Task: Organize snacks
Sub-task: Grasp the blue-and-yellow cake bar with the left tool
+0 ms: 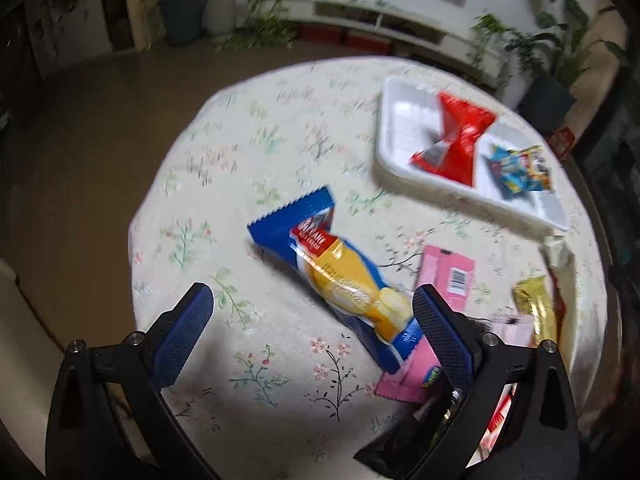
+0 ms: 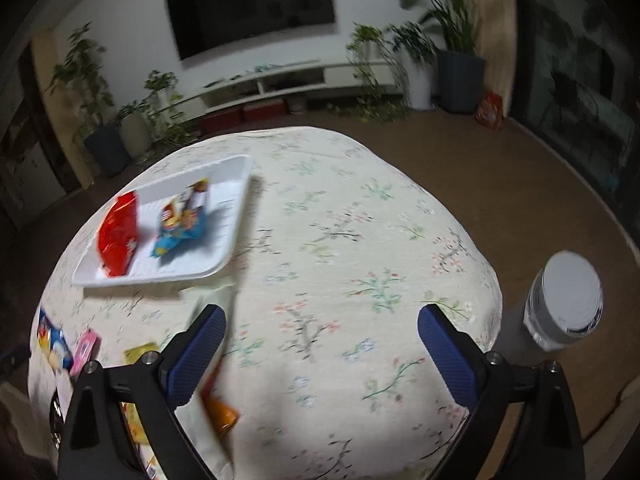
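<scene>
Snack packet below spread hand-held gripper, seemingly.

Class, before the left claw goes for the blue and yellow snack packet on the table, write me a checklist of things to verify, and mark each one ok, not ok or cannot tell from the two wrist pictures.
1. Left claw open wide enough for the packet: ok, jaws spread and holding nothing.
2. Blue and yellow packet lies between the fingers' line: ok, though it runs diagonally.
3. Packet free of neighbours: not ok, its near end overlaps the pink packet.
4. White tray has room: ok, bare space beside the red packet and the small blue packet.
5. Right claw out of the way: ok, open over bare tablecloth.
6. Picture sharpness: not ok, motion blur.
</scene>
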`<move>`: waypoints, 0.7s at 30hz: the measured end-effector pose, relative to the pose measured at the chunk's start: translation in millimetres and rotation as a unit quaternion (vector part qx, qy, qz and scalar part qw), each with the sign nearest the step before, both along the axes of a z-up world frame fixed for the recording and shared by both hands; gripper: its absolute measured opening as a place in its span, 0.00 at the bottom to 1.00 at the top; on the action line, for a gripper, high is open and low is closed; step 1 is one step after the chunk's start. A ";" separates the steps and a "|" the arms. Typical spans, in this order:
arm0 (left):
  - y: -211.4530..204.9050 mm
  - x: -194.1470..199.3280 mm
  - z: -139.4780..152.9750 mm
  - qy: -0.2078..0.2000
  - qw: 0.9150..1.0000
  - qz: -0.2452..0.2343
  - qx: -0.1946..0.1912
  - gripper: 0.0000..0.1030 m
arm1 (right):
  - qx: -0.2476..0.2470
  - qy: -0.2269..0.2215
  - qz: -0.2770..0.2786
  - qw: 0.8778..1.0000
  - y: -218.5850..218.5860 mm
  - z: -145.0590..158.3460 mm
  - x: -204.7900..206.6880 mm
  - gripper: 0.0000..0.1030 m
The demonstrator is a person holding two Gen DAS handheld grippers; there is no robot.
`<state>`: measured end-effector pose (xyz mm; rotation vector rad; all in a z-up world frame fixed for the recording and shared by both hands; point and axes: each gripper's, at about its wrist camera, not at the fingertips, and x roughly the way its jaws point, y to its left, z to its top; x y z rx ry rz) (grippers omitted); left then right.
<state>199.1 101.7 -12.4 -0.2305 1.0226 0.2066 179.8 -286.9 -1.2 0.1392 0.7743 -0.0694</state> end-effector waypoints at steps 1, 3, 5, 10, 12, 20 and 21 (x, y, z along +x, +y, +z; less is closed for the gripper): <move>1.3 3.2 -3.4 0.007 1.000 0.004 -0.010 0.97 | -0.011 -0.004 0.013 1.000 10.4 1.4 -1.6 0.96; 2.7 9.4 -9.0 0.017 1.000 0.011 -0.018 0.97 | -0.037 -0.006 0.044 0.998 31.8 0.4 -4.8 0.96; 2.5 15.7 -15.2 0.026 0.999 0.017 -0.014 0.97 | -0.060 -0.006 0.064 0.996 47.4 -3.9 -5.3 0.96; 5.3 30.9 -28.7 0.039 0.999 0.029 -0.016 0.90 | -0.066 0.006 0.085 0.994 56.0 -12.9 -5.8 0.92; 5.1 35.9 -31.4 0.040 0.999 0.024 -0.021 0.84 | -0.061 0.003 0.080 0.995 51.8 -10.9 -7.6 0.92; -8.9 51.2 -26.7 0.033 0.999 -0.022 -0.020 0.44 | -0.047 0.011 0.088 0.995 52.8 -13.2 -9.9 0.92; -9.9 50.8 -26.0 0.031 0.999 -0.027 -0.021 0.41 | -0.044 0.011 0.089 0.995 52.3 -12.7 -10.4 0.92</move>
